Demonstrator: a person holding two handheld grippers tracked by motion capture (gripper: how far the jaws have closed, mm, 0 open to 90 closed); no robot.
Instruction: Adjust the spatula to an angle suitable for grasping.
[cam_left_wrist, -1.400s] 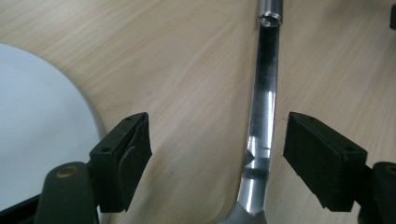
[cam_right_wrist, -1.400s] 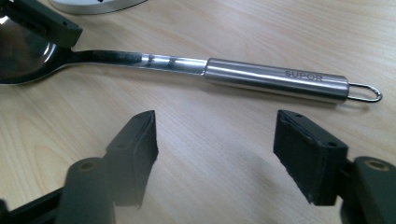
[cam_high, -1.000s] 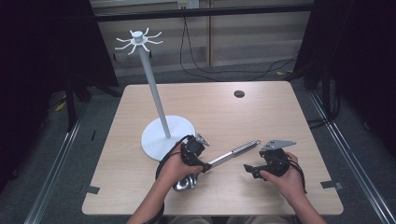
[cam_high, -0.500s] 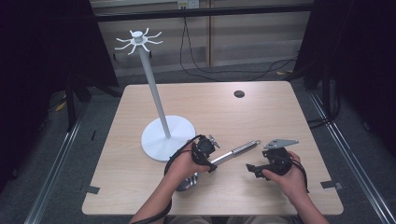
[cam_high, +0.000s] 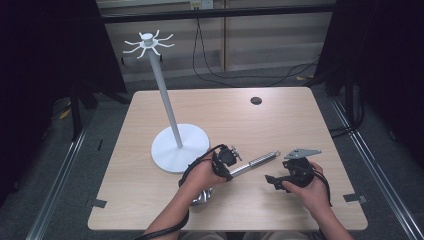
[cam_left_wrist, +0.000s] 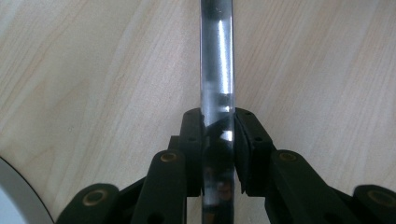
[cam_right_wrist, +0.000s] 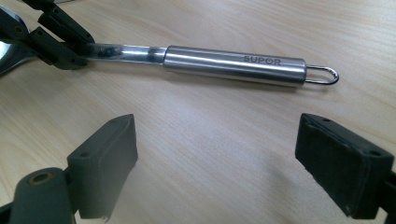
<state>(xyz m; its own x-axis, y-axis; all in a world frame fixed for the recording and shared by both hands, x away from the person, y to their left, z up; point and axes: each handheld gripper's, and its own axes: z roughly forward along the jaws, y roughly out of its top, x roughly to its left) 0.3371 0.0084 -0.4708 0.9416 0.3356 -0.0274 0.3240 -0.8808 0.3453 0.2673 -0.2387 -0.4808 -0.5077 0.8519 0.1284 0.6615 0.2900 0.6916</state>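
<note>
Left gripper (cam_left_wrist: 218, 154) clamps a steel handle (cam_left_wrist: 217, 70).

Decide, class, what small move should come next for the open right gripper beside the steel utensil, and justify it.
Probably ease the right gripper forward to straddle the utensil's handle. Its jaws stand wide open just short of the handle, while the left gripper already clamps the thin shank, so the handle end with its hanging loop lies free.

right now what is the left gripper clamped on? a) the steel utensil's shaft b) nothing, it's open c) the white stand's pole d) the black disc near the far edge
a: in the left gripper view the left gripper has its jaws shut against the steel utensil's shaft, above the table.
</note>
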